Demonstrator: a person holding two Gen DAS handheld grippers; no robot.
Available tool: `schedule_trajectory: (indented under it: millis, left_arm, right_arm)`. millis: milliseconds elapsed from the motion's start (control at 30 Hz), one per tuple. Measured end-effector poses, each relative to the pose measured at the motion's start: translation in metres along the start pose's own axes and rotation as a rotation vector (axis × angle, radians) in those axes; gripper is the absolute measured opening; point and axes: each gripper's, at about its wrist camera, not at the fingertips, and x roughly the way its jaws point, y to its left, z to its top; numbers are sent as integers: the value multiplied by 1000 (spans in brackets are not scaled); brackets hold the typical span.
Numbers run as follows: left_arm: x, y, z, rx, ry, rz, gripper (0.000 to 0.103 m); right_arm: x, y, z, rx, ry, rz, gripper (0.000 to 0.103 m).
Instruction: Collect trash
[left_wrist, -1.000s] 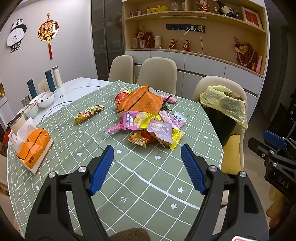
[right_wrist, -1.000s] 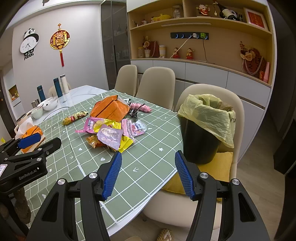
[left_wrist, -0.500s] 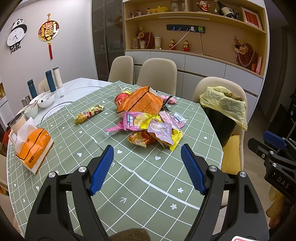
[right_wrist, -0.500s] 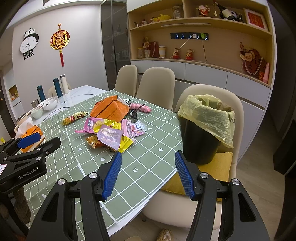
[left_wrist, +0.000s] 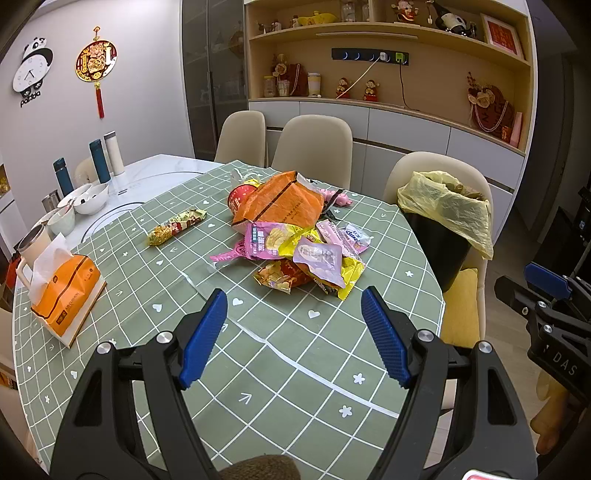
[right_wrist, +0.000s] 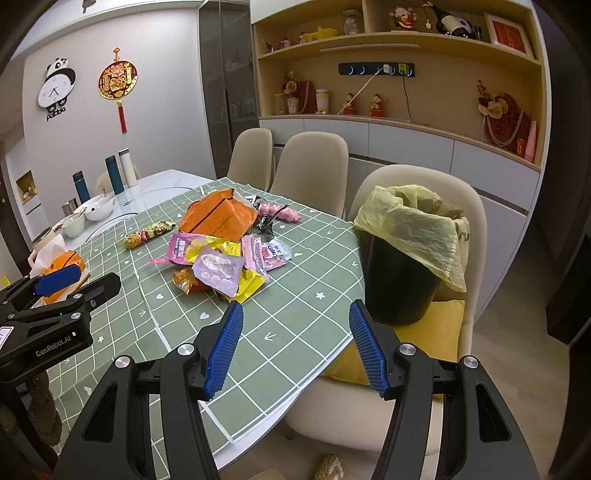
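Two grippers, left gripper (left_wrist: 293, 334) and right gripper (right_wrist: 295, 347), jaws wide apart and empty, above bench (left_wrist: 280, 373), wrapper pile (left_wrist: 295, 243) mid-bench, lined bin (right_wrist: 402, 254) on chair (right_wrist: 476, 221) beside bench.

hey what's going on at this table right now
A person holds two tongs over a green checked tablecloth, both open and empty. The left tongs face a pile of snack wrappers. The right tongs point toward a black bin with a yellow liner, standing on a chair. Nothing is picked up yet.
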Motion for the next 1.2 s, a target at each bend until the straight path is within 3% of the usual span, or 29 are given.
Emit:
schedule_trajectory:
  millis: [433, 600, 800, 1000, 1100, 1200]
  left_arm:
    - [10, 3, 1, -12, 17, -6, 71]
    - [32, 20, 7, -16, 32, -50, 71]
    - [82, 58, 21, -6, 42, -72, 71]
    - [162, 136, 62, -37, 17, -44, 75]
    - [213, 181, 84, -93, 66, -26, 75]
    - [274, 217, 103, -88, 162, -1, 75]
  right_arm:
    - [9, -7, 2, 20, 16, -8, 57]
    - [33, -9, 14, -32, 32, -23, 57]
    - [83, 2, 29, -66, 87, 43, 57]
    - [126, 22, 35, -91, 152, 86, 57]
    - [144, 31, 31, -118, 191, 102, 57]
    - [159, 31, 27, -107, 234, 122, 57]
